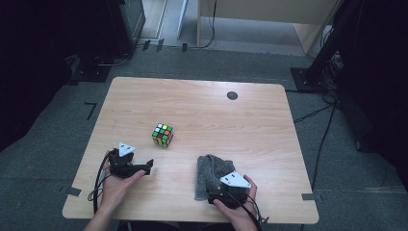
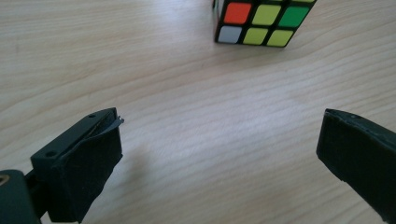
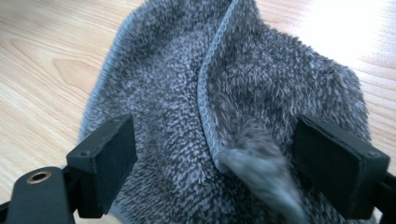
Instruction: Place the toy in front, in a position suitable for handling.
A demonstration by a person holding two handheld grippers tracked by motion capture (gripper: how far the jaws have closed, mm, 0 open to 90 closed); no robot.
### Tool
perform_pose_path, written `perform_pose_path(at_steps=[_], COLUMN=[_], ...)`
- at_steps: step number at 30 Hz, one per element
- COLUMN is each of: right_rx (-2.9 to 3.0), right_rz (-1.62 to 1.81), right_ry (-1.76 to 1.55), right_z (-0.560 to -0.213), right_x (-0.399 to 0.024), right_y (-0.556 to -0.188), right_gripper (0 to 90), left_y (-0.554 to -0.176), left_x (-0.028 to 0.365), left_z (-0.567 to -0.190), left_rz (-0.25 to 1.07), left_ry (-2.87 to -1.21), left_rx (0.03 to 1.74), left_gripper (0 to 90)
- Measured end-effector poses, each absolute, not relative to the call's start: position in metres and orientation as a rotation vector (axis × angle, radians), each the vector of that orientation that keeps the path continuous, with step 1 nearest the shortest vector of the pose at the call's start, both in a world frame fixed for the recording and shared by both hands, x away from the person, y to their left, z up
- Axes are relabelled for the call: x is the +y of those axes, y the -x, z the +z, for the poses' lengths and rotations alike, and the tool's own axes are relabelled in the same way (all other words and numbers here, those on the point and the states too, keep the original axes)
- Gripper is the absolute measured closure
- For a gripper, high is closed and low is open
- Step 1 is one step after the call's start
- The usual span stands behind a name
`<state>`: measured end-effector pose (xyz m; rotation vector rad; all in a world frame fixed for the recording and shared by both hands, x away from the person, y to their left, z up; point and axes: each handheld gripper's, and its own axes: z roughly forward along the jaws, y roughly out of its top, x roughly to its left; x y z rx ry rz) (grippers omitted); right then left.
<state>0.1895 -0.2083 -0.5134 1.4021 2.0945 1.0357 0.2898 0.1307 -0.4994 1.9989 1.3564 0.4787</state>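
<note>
1. The right gripper [image 3: 219, 163] is hovering low over a grey fleecy cloth [image 1: 211, 174] at the near right of the wooden table [image 1: 250, 120]; its jaws are standing wide apart on either side of a raised fold, gripping nothing.
2. The left gripper [image 2: 219, 158] is pointing across bare wood toward a Rubik's cube [image 1: 162, 134], with its jaws spread and empty; the cube is sitting near the table's middle, well apart from the cloth.
3. The cloth is lying crumpled in a loose heap, with a pale stitched hem [image 3: 205, 93] running down its middle in the right gripper view.
4. It is looking soft, light and limp, so it will likely be sagging and trailing once lifted rather than keeping any shape; the deep pile should be giving the pads good friction.
5. The best hold is probably the upstanding tuft of fold [image 3: 254, 163] between the jaws, or the hemmed edge, where the fabric is doubled and firmer.
6. The cube, by contrast, is appearing rigid and smooth-faced, so it would be needing a squeeze across two flat opposite sides.
7. No brand, label or writing is showing on the cloth, the cube or the table; a dark round disc [image 1: 232, 95] is sitting unmarked near the far edge.
</note>
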Motion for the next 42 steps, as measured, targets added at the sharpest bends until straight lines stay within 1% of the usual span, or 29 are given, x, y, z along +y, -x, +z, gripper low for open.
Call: perform_pose_path(at_steps=[5,19,21,22,23,25,33,34,35,37,38,42], right_rx=[2.103,2.101,2.101,2.101,2.100,2.099,2.099,2.099,2.099,2.098,2.098,2.107], right_rz=[0.953,0.952,0.953,0.953,0.954,0.954,0.954,0.953,0.954,0.956,0.960,0.959], right_ry=[-1.403,-1.414,-1.415,-1.415,-1.416,-1.414,-1.415,-1.414,-1.415,-1.417,-1.418,-1.408], right_z=[-0.524,-0.524,-0.524,-0.524,-0.524,-0.524,-0.524,-0.524,-0.524,-0.524,-0.524,-0.524], right_x=[-0.208,-0.208,-0.208,-0.208,-0.208,-0.208,-0.208,-0.208,-0.208,-0.208,-0.209,-0.209], right_y=[-0.193,-0.193,-0.193,-0.193,-0.193,-0.193,-0.193,-0.193,-0.193,-0.193,-0.193,-0.193], right_gripper=[14.3,14.9,15.0,15.0,15.1,15.1,15.1,15.1,15.1,15.1,15.1,15.3], left_y=[-0.303,-0.335,-0.340,-0.341,-0.343,-0.346,-0.359,-0.359,-0.359,-0.359,-0.359,-0.360], left_x=[0.121,0.089,0.081,0.080,0.078,0.074,0.062,0.062,0.059,0.059,0.059,0.060], left_z=[-0.502,-0.509,-0.512,-0.512,-0.514,-0.515,-0.515,-0.515,-0.516,-0.515,-0.515,-0.515], left_rz=[0.475,0.461,0.480,0.474,0.464,0.468,0.532,0.532,0.579,0.583,0.594,0.609], left_ry=[-1.994,-1.986,-1.983,-1.984,-1.982,-1.984,-2.000,-2.000,-2.008,-2.005,-2.004,-2.024], left_rx=[1.347,1.347,1.351,1.346,1.345,1.351,1.385,1.385,1.384,1.382,1.372,1.345], left_gripper=[0.2,0.5,8.6,14.1,16.1,14.7,16.3,17.3,22.2,30.7,33.5,34.0])
